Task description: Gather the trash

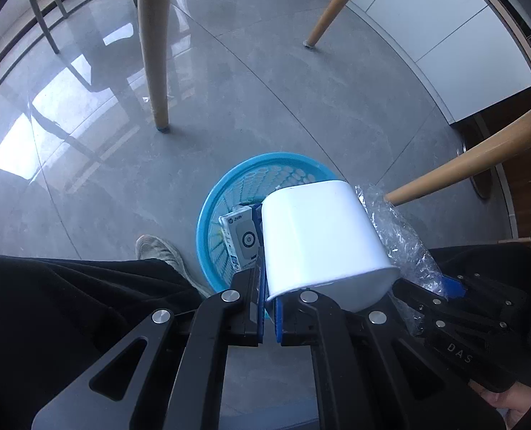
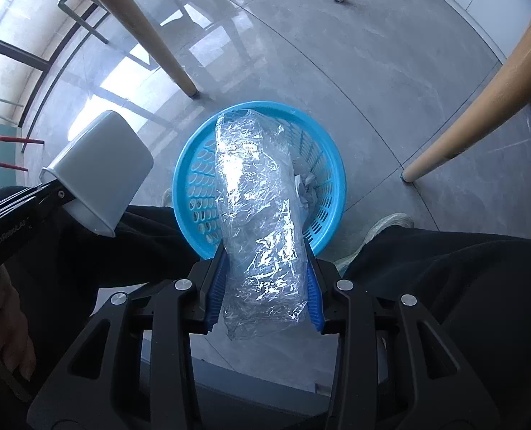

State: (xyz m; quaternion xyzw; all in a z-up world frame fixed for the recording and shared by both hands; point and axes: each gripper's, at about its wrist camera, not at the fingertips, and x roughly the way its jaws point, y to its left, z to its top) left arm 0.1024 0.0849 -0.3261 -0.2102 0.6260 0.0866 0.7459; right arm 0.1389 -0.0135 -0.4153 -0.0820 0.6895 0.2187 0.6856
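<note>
Over the blue basket point(image 1: 211, 193) on the grey floor point(image 1: 301, 107), seen from the left wrist: left tool point(image 1: 269, 308) pinched shut on the rim of a white cup point(image 1: 322, 240), small printed box point(image 1: 240, 240) lying inside the basket. From the right wrist: right tool point(image 2: 265, 286) clamped on a crumpled clear plastic wrap point(image 2: 258, 208), held directly above the basket, cup off to the left.

A white cup point(image 1: 322, 240) is hanging tilted, rim pinched, beside a blue slotted basket point(image 2: 190, 165) standing on the floor. A crinkled clear plastic bundle point(image 2: 258, 215) is hanging over the basket, where a small printed box point(image 1: 242, 238) and crumpled paper point(image 2: 306, 188) are lying.
</note>
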